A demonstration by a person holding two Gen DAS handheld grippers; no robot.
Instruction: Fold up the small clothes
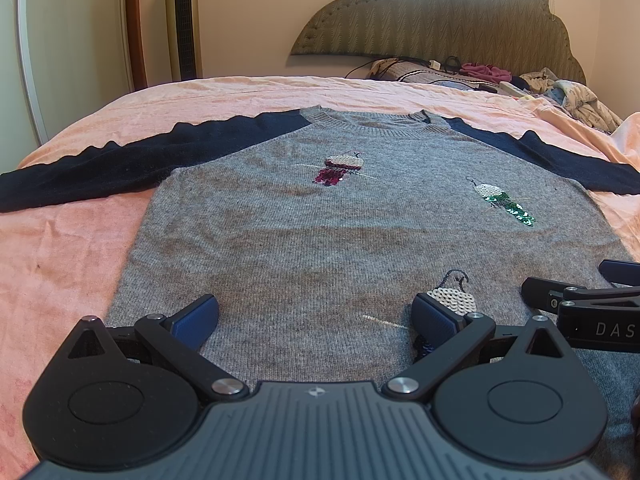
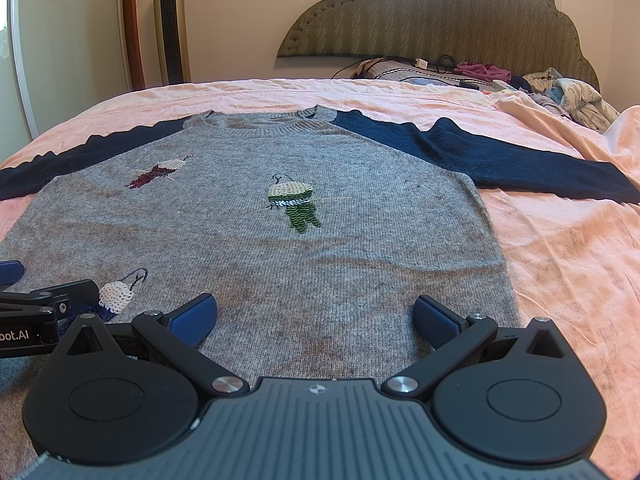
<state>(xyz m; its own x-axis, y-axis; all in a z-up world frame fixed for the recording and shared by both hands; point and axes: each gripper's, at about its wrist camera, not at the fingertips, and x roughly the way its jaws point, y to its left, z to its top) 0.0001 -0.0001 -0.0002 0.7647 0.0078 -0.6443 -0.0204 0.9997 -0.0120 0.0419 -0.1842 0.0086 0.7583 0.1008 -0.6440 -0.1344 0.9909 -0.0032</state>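
a: how far along was it?
b: nothing folded. the sweater [image 1: 320, 220] lay flat ahead of and under both grippers, the left gripper [image 1: 316, 316] and right gripper [image 2: 316, 316] spread wide, empty.

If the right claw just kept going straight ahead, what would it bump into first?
Probably the grey sweater lying flat on the bed: the open right claw sits low over its hem, aimed towards the green sequin bird. Height above the knit is unclear.
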